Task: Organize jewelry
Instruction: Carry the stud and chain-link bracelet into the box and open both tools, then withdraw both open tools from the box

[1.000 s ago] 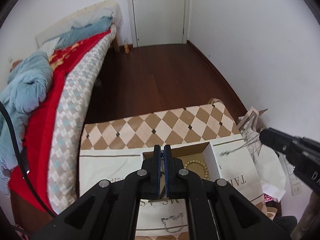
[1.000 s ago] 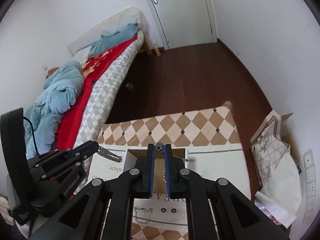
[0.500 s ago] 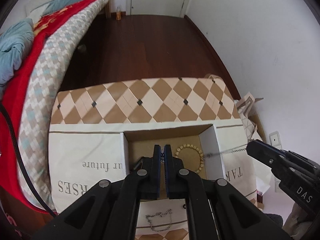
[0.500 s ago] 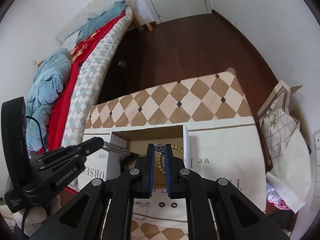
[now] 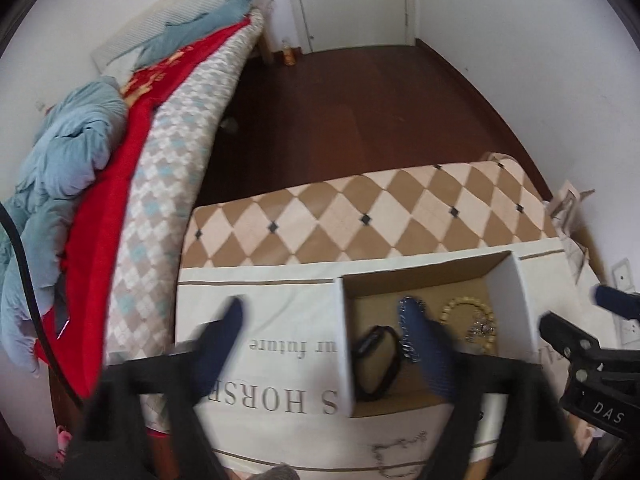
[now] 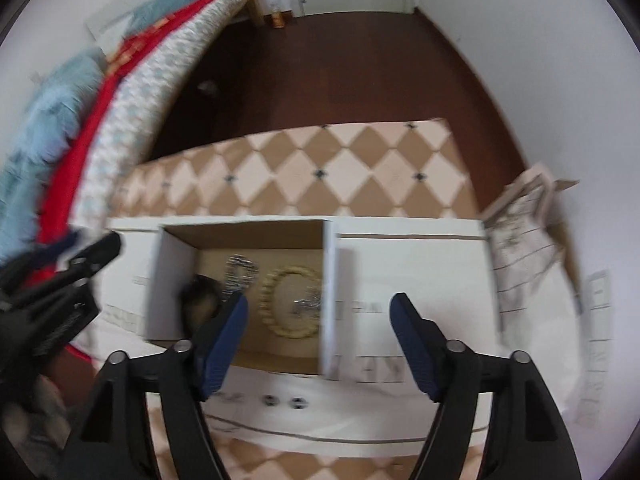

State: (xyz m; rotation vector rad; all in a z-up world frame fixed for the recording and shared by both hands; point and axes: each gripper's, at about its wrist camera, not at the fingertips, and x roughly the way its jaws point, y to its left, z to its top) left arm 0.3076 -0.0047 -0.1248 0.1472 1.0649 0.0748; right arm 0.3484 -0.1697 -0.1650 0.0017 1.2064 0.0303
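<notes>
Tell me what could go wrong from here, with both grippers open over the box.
1. The silver chain and small silver piece lie against the beaded bracelet in the cardboard box; they may tangle.
2. The right gripper straddles the box's thin wall; lowering it could knock the box.
3. Two small rings sit on the cloth near the front edge, under the gripper, easily swept off.

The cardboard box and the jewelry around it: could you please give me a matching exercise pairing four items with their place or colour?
Items:
1. beaded bracelet
2. black band
3. two small rings
4. cardboard box

Descriptions:
A. outside the box, on the white cloth
B. cream, at the box's right side
C. white outer walls, open top
D. dark loop, at the box's left side

Pairs: 1-B, 2-D, 3-A, 4-C
</notes>
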